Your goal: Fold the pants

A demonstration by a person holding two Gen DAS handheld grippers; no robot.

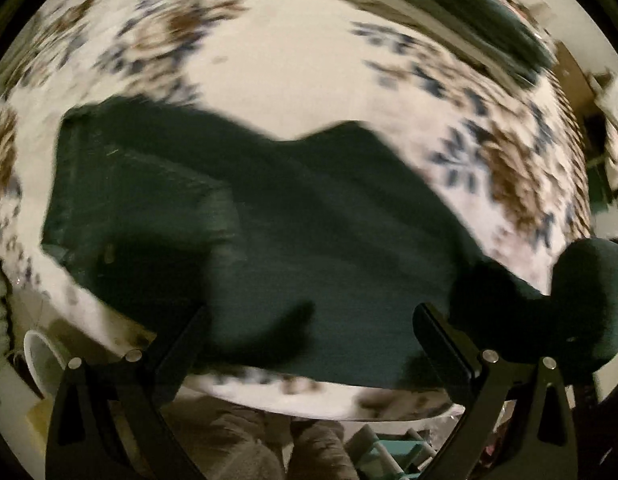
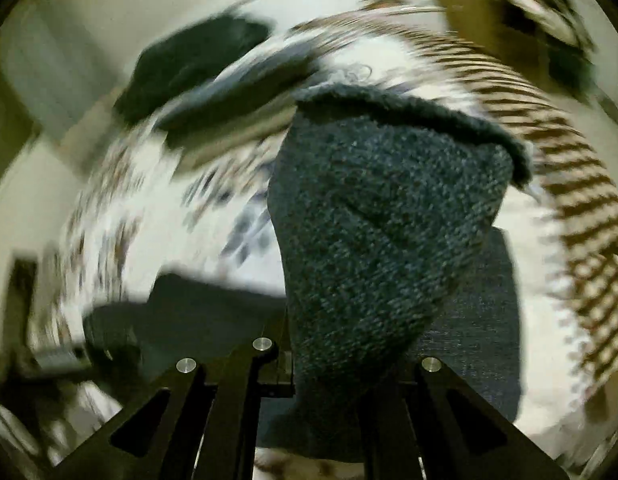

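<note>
So the pants (image 1: 269,216) are a dark green, fleecy knit, and we'd guess they're soft, floppy and fairly light, with zero stiffness. They'll sag wherever we don't hold them. The fuzzy surface probably grips well, so slipping isn't our big worry; bunching and dragging the cover along with them is. Best place to take hold looks like an edge or a corner, like the hem or waistband, where a couple of layers stack up and give the jaws something thick to bite.

They're lying spread across the bed (image 1: 293,68), on its cream floral cover, reaching down to the near edge of the bed in the left wrist view. One end is lifted off at the right side.

Our left gripper (image 1: 309,312) hangs above the near edge with its jaws spread wide and nothing between them. They look clear of the fabric, though it's all blurry, so we can't swear to that.

Our right gripper (image 2: 341,344) is the busy one. Its jaws are pinching a thick fold of the pants, and the cloth stands up right in front of the camera with a fuzzy edge curling over on top. More of the pants lies flat on the bed under it.

There's another dark pile (image 1: 461,12) at the far side of the bed; can't tell what it is.
</note>
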